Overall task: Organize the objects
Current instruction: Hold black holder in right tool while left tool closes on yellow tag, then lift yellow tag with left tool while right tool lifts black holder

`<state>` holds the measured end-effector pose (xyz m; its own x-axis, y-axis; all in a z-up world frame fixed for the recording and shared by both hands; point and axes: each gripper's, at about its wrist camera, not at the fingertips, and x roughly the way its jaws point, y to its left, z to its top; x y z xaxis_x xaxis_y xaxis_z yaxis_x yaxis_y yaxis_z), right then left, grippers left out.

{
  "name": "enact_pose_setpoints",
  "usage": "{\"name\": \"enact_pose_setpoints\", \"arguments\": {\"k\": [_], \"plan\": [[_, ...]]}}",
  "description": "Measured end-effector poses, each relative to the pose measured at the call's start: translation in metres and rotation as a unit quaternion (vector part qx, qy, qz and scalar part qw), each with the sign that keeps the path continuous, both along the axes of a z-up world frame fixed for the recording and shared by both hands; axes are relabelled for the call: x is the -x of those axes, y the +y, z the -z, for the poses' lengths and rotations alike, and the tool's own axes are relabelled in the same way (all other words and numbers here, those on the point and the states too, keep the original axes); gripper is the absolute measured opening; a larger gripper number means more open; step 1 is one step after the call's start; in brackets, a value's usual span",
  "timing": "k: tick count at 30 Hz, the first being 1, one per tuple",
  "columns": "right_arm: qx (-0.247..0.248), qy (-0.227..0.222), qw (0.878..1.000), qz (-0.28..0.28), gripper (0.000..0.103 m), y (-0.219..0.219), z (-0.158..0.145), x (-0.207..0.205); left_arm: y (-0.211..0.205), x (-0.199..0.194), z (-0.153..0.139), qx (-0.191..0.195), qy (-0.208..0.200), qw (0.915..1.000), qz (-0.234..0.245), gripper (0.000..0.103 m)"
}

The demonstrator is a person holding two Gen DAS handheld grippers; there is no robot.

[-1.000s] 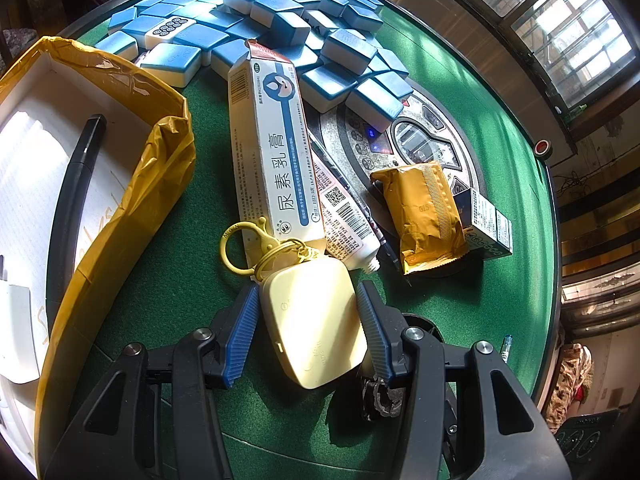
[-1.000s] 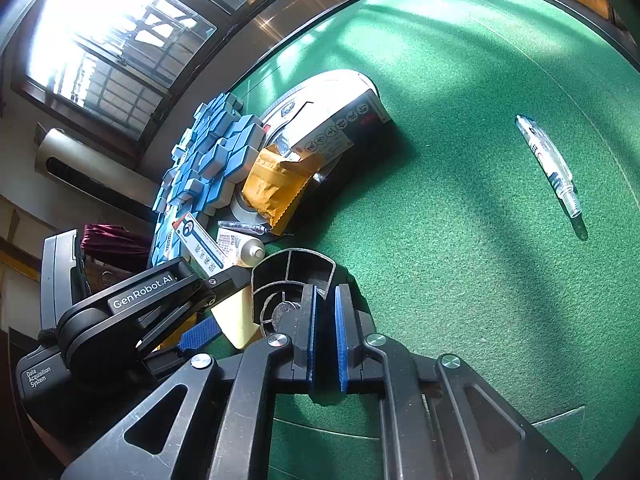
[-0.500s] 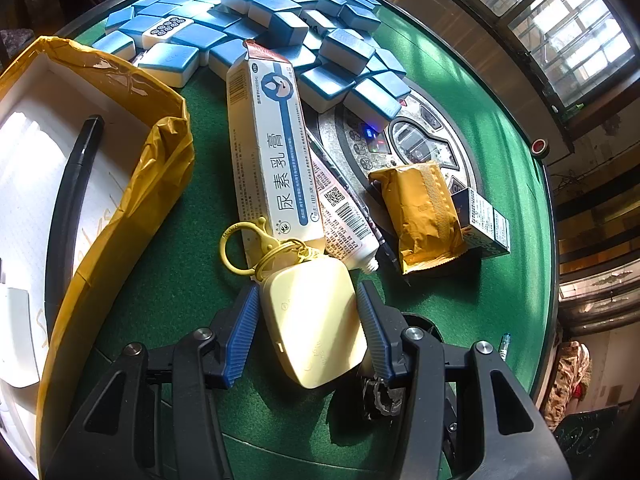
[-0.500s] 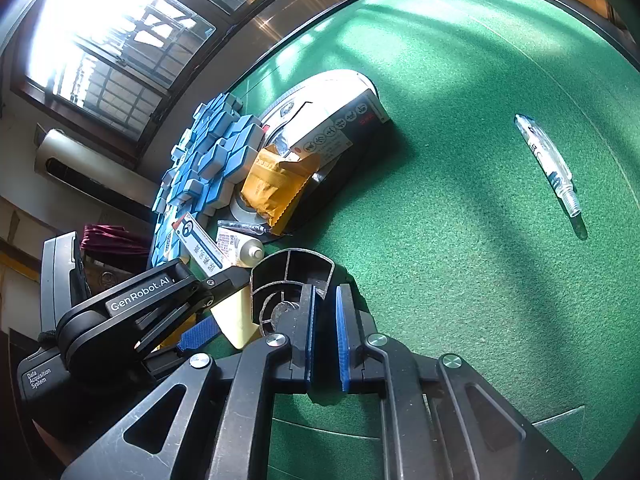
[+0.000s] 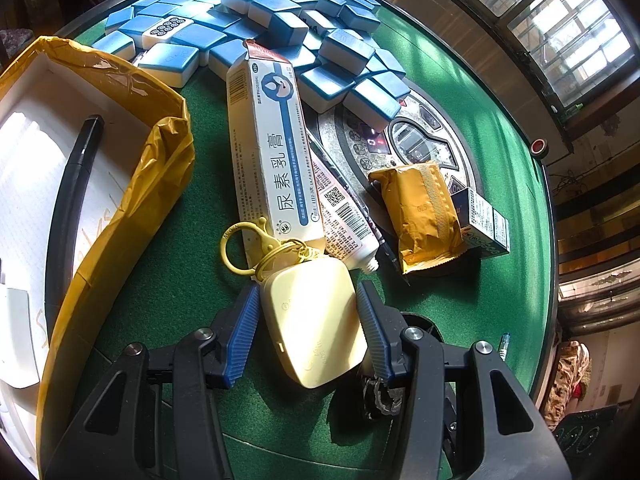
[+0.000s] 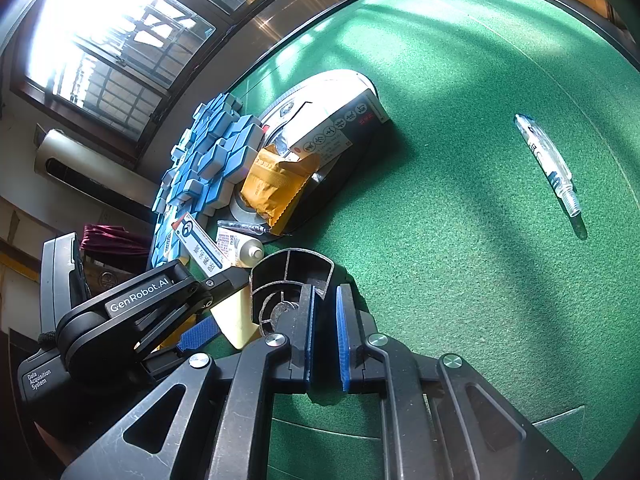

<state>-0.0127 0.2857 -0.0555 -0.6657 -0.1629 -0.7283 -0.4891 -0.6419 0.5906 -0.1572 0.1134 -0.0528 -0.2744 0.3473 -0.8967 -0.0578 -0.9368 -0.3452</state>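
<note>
A cream-yellow case (image 5: 312,320) with a yellow clip ring (image 5: 240,248) lies on the green felt table (image 5: 180,264). My left gripper (image 5: 308,308) has its blue pads against both sides of the case; in the right wrist view the case (image 6: 236,320) shows between its fingers. My right gripper (image 6: 324,296) is almost closed, its pad tips pinching the edge of a black curved plastic piece (image 6: 292,272) just right of the left gripper. A white-and-blue ointment box (image 5: 268,148), a tube (image 5: 344,220), a brown-yellow packet (image 5: 420,216) and a small box (image 5: 484,220) lie beyond the case.
A yellow-lined white box (image 5: 160,168) with a black pen (image 5: 72,184) inside stands at the left. Several blue mahjong tiles (image 5: 260,12) are heaped at the back by the table's control panel (image 5: 400,140). A clear pen (image 6: 544,160) lies alone on the felt to the right.
</note>
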Motion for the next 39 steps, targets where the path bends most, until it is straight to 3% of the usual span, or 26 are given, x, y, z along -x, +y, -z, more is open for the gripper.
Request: {"name": "enact_pose_setpoints", "arguments": {"k": [30,39], "plan": [[0.0,0.0,1.0,-0.001,0.01,0.0005,0.0,0.0007,0.0002,-0.0012,-0.0009,0.002,0.002,1.0,-0.002,0.048],[0.001,0.0,1.0,0.0,0.011,0.001,0.0001,0.0011,-0.0093,-0.0011,-0.0043,-0.011,0.006,0.9998,-0.015,0.033]]}}
